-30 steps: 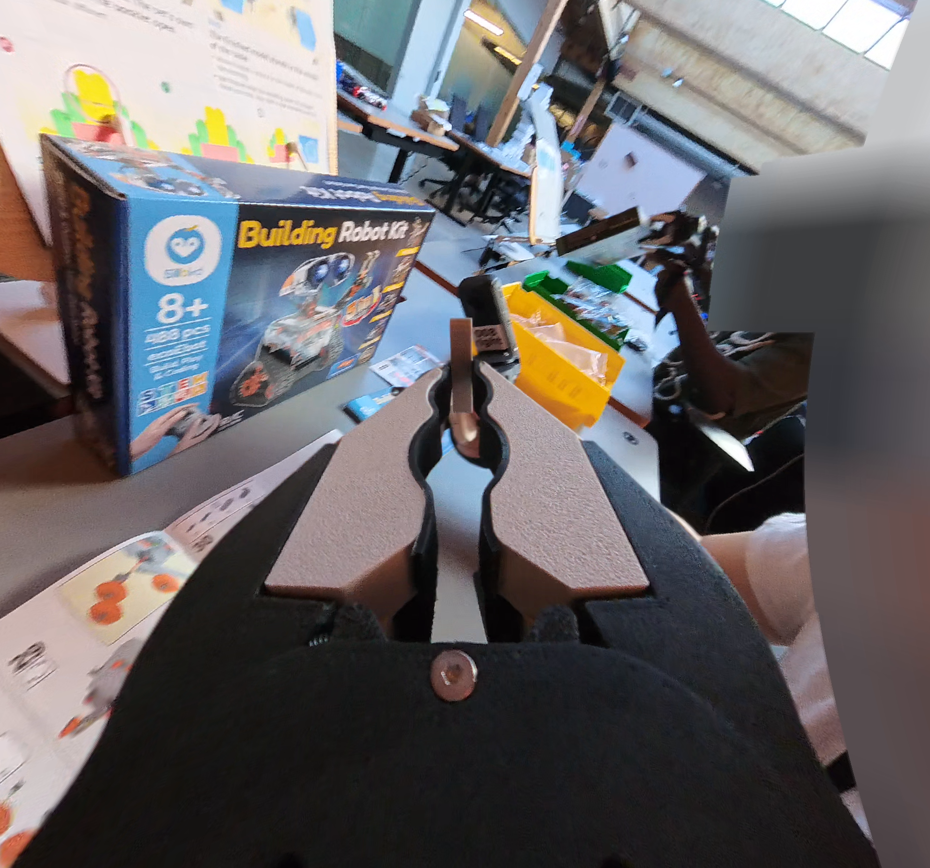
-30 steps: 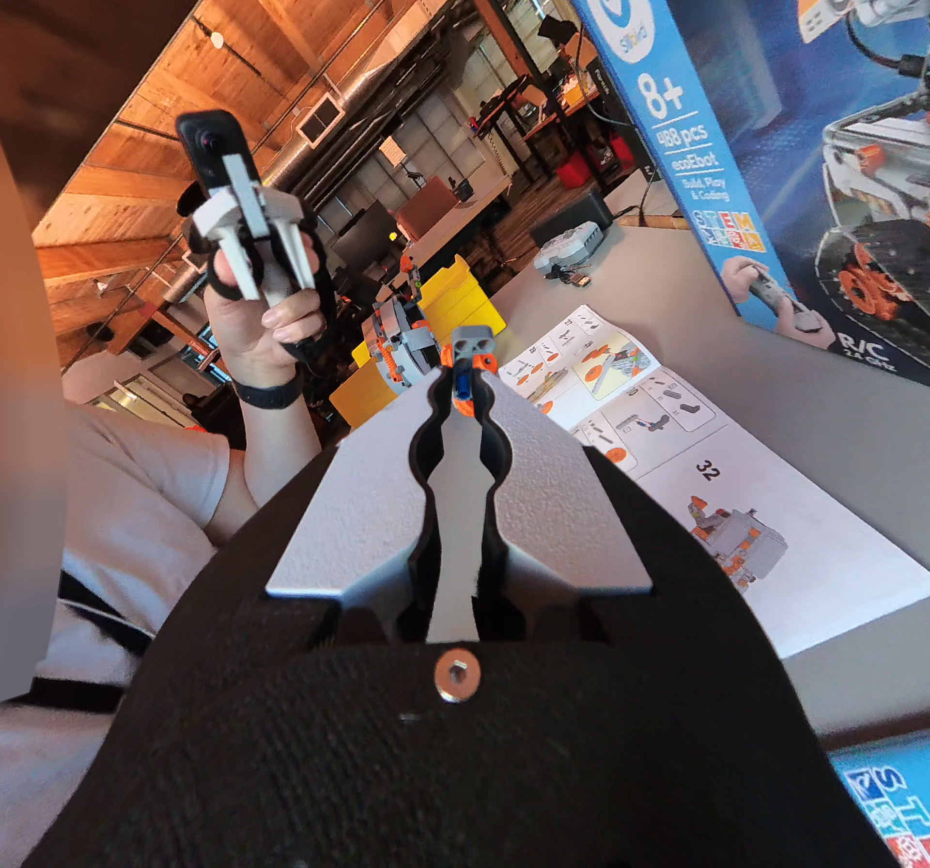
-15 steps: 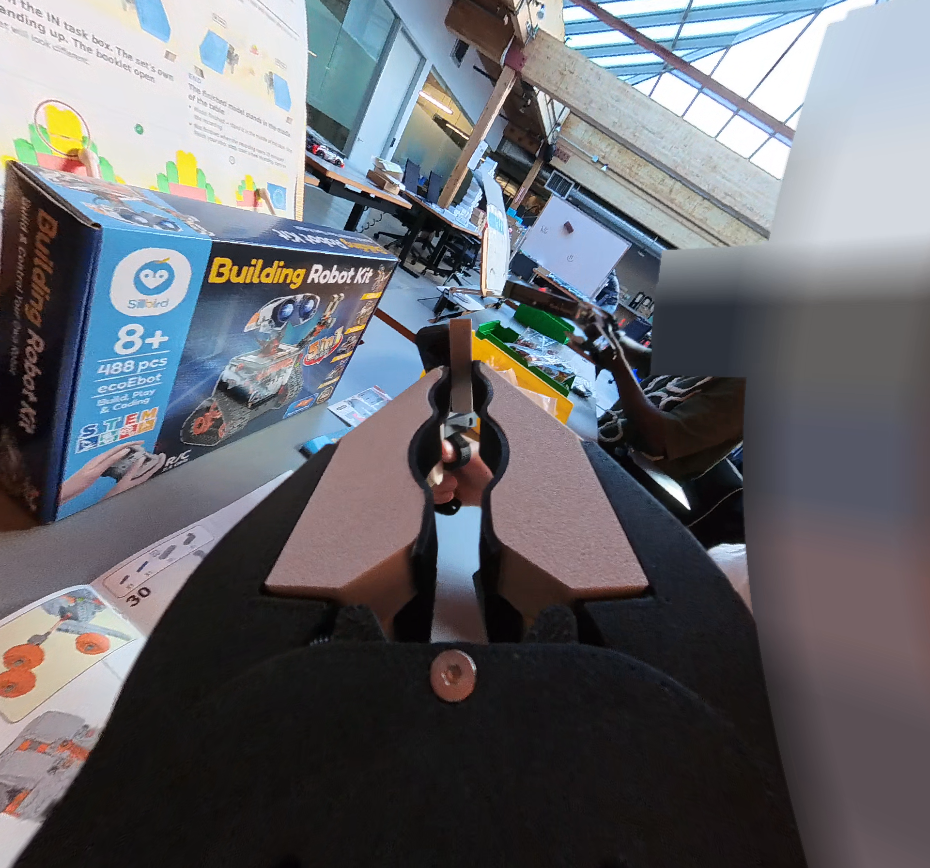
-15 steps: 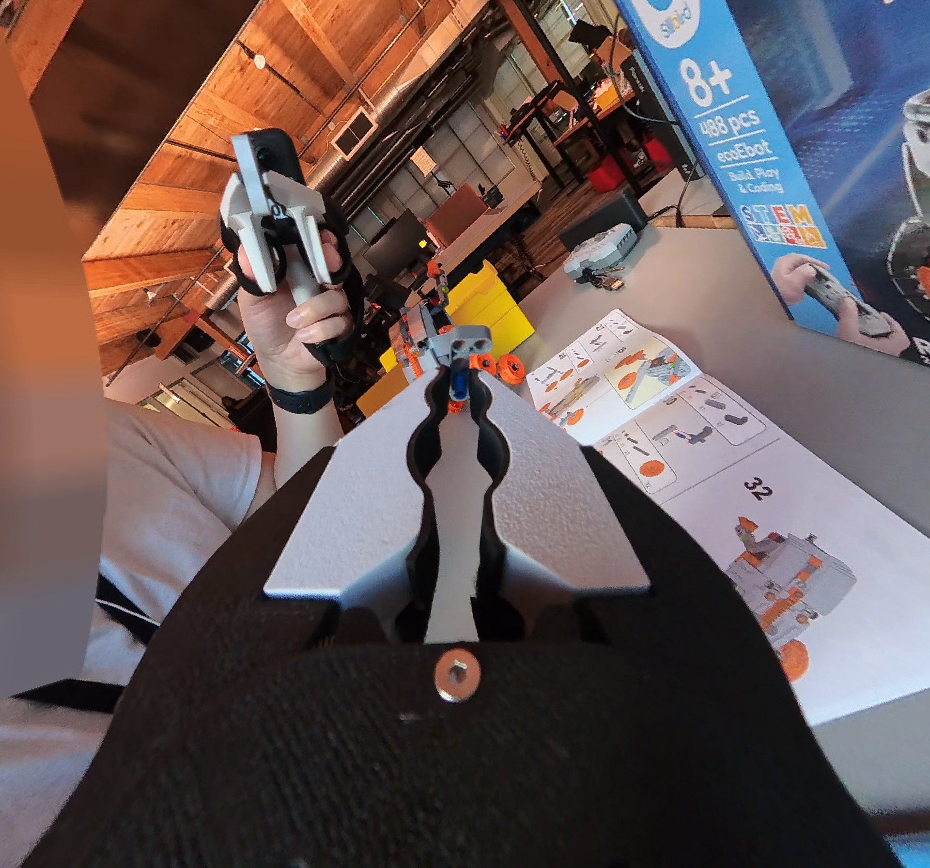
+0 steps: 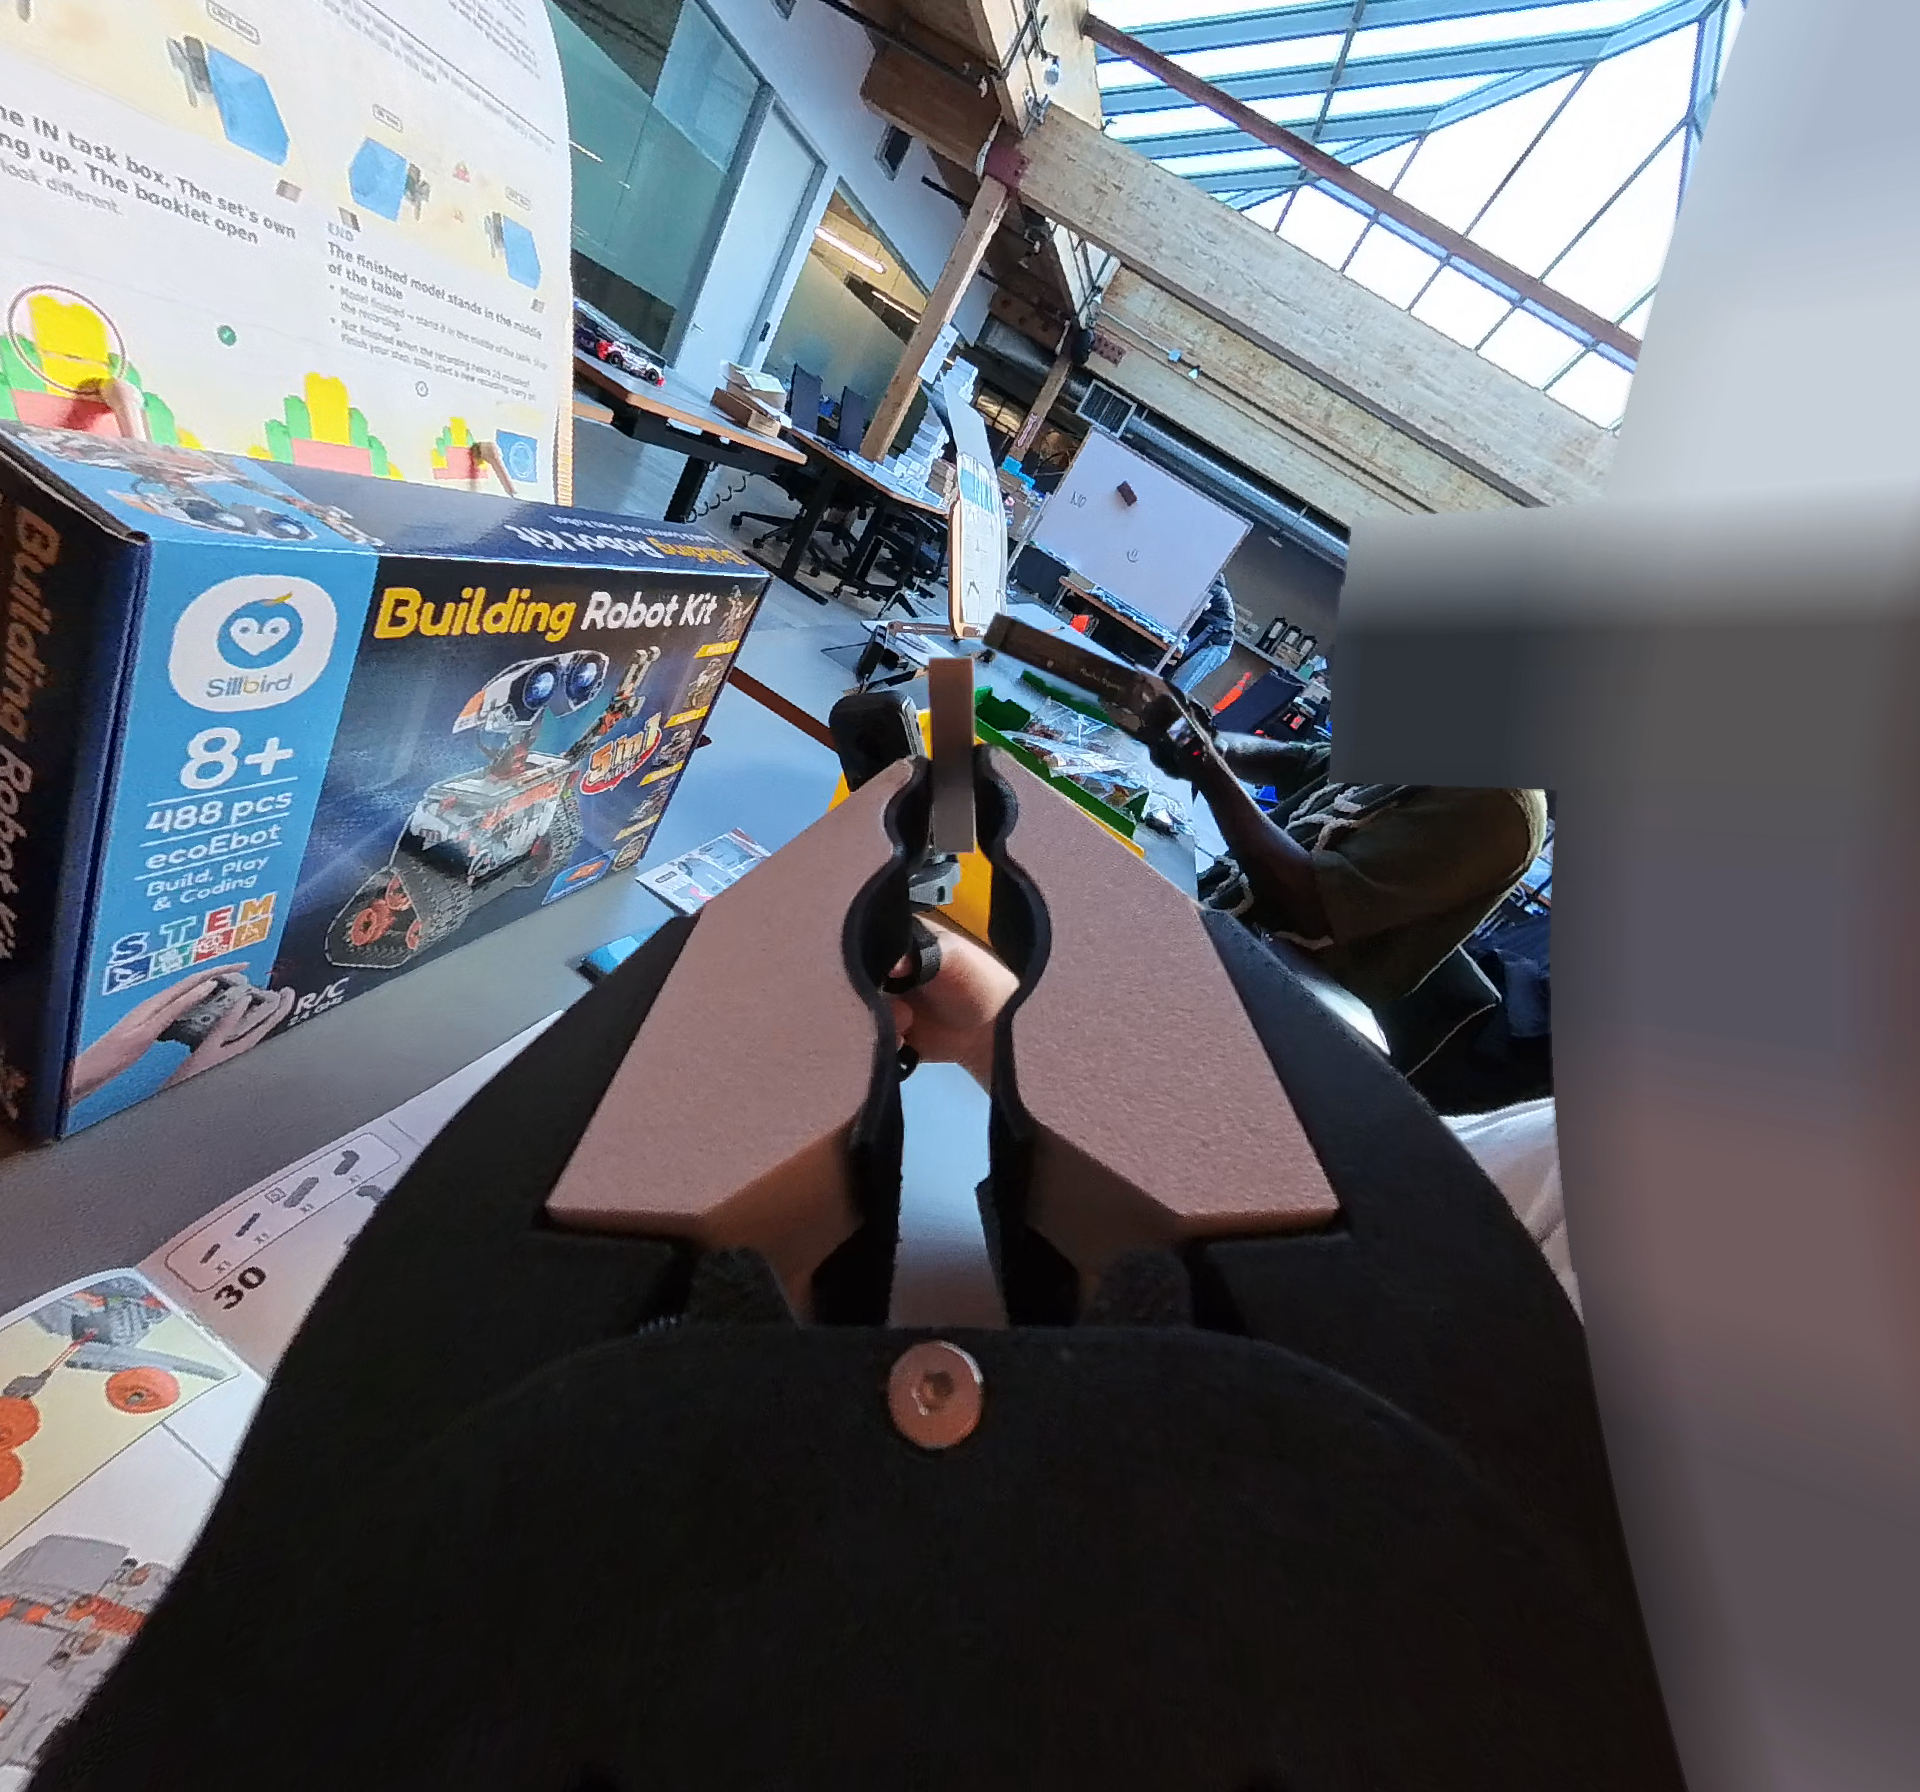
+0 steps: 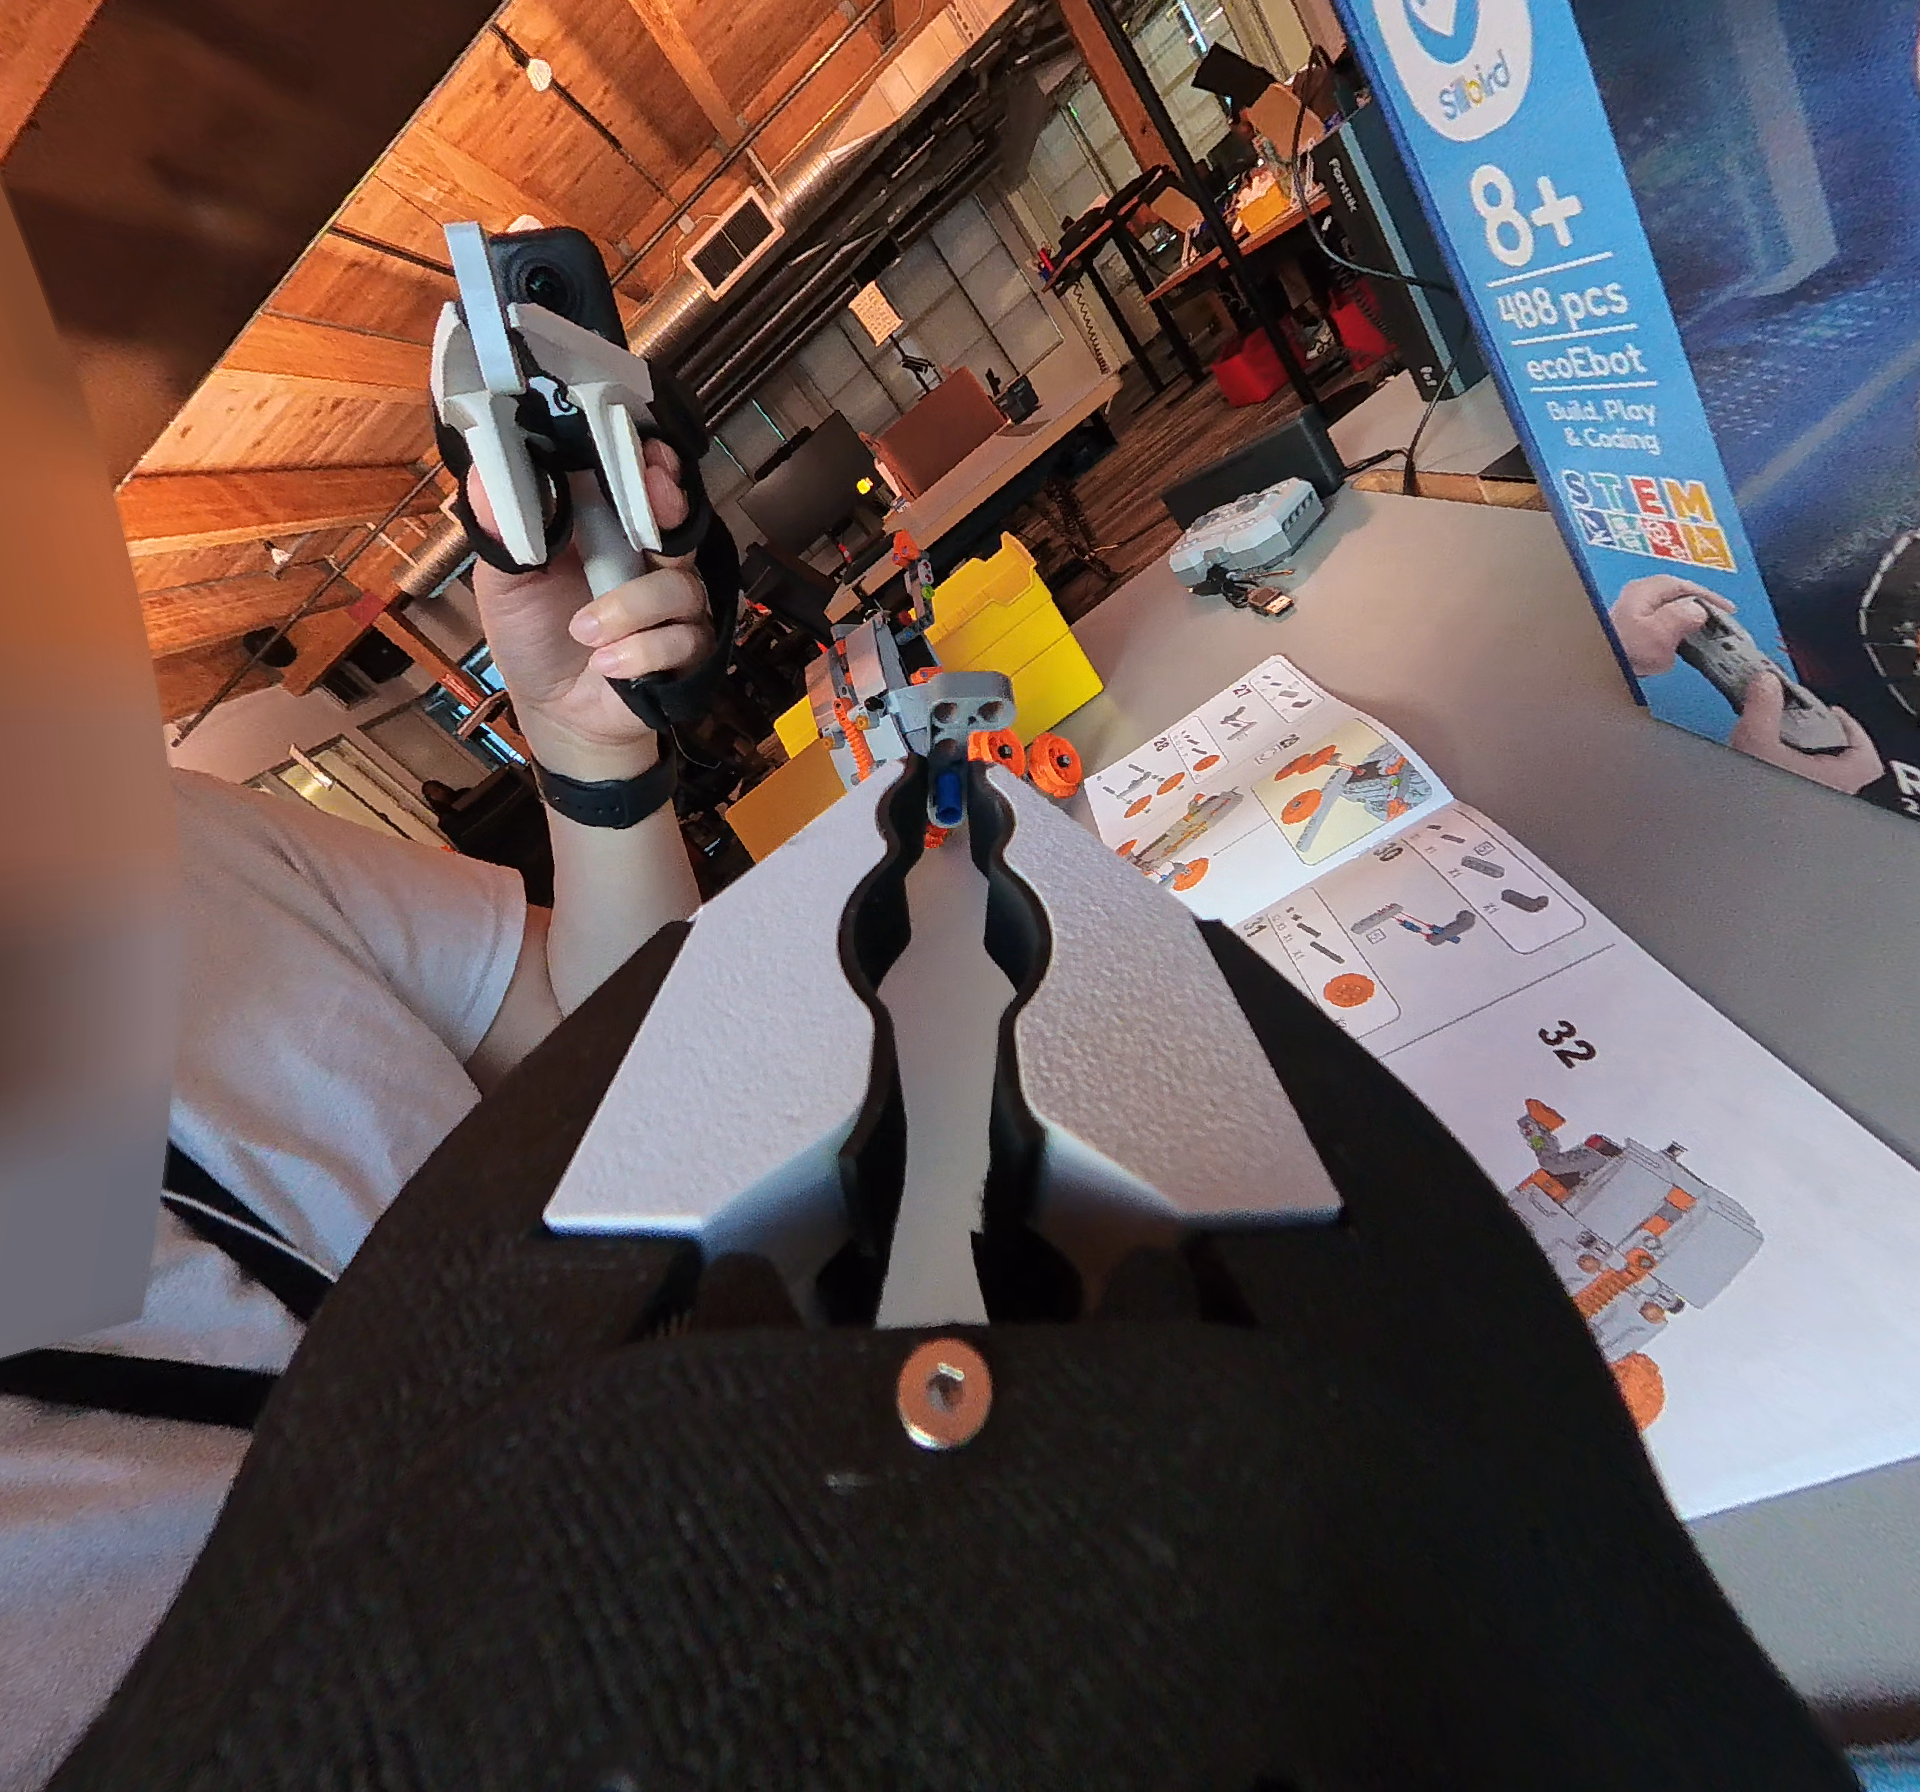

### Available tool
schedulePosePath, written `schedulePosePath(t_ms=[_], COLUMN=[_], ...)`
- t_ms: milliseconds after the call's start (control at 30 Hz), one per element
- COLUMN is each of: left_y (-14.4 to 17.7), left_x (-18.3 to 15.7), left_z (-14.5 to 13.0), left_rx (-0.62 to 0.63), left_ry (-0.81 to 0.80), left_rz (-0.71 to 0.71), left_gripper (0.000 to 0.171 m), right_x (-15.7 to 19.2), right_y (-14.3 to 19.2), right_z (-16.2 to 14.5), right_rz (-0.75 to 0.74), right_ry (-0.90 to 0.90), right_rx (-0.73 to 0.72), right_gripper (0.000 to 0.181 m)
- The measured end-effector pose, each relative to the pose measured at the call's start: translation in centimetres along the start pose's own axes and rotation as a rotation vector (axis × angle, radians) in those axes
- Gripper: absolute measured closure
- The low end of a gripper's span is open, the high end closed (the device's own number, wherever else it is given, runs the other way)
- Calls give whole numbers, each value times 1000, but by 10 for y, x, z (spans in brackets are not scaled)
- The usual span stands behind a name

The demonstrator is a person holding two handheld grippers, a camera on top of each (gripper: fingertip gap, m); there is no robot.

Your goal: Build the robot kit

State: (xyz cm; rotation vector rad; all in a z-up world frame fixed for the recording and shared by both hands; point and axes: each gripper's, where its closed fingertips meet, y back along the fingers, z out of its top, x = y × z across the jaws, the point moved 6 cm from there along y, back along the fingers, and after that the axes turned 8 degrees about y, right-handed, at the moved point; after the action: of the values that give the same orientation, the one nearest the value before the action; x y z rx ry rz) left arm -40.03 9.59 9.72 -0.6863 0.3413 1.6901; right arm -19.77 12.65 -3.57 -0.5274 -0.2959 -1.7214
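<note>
**Both tongs pinched, model off to the left of the blue box**

My left tongs (image 5: 951, 786) are pressed together on a flat grey strip (image 5: 951, 755). It stands upright out of the tips and reaches past them. From this camera the blue box (image 5: 416, 755) stands on the table (image 5: 260, 1150) to the left of the strip, well apart from it.

My right tongs (image 6: 948, 792) are pinching a short blue peg (image 6: 945, 797), with the tips closed on either side of it. The peg runs into a grey beam (image 6: 971, 703) with round holes that sits just past the tips. That beam belongs to the grey and orange model (image 6: 862, 693), which has orange wheels (image 6: 1049, 760) on its box side. The whole model is left of the box, with an open gap between the two. I cannot tell whether it rests on the table or hangs from the peg.

An open booklet (image 6: 1403, 911) lies flat between the model and the box, with its near corner beside the wheels. A yellow bin (image 6: 997, 630) sits behind the model, farther from the box. A small grey unit (image 6: 1247, 527) lies on the table near the box's far end. Farthest left of the box, a hand (image 6: 592, 641) holds the left tongs raised, well clear of the model.
</note>
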Motion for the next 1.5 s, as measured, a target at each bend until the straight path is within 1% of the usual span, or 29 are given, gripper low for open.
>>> schedulePosePath(t_ms=[100,267,367,500,633,800,833,933,1033,1267,1500], left_y=[3,3,0,-5,-6,-5,-5,-7,-7,-6,-7], left_x=[-1,-5,-3,-4,-5,-5,-6,-10,-13,-15,-15], left_z=[2,3,1,-2,-3,-2,-2,-2,-2,-1,-3], left_rx=[-10,-3,4,23,27,21,24,29,32,23,33], left_ry=[11,-12,-5,-8,-10,-4,-5,-14,-21,-19,-14], left_rz=[-8,-4,-3,-5,-8,-12,-15,-25,-31,-39,-45], left_gripper=[166,166,166,167,167,167,167,167,166,166,166], right_x=[-1,1,2,3,8,16,21,50,68,72,70], right_y=[0,1,5,13,19,21,20,22,22,22,22], right_z=[0,0,2,3,8,9,9,12,11,11,14], right_rz=[-2,-16,-15,-25,3,87,134,366,475,521,498], right_ry=[-8,26,22,42,47,52,64,158,232,225,225], right_rx=[-5,42,44,82,60,47,41,-17,-17,-27,-53], right_gripper=[175,175,175,175,175,175,175,175,175,175,175])
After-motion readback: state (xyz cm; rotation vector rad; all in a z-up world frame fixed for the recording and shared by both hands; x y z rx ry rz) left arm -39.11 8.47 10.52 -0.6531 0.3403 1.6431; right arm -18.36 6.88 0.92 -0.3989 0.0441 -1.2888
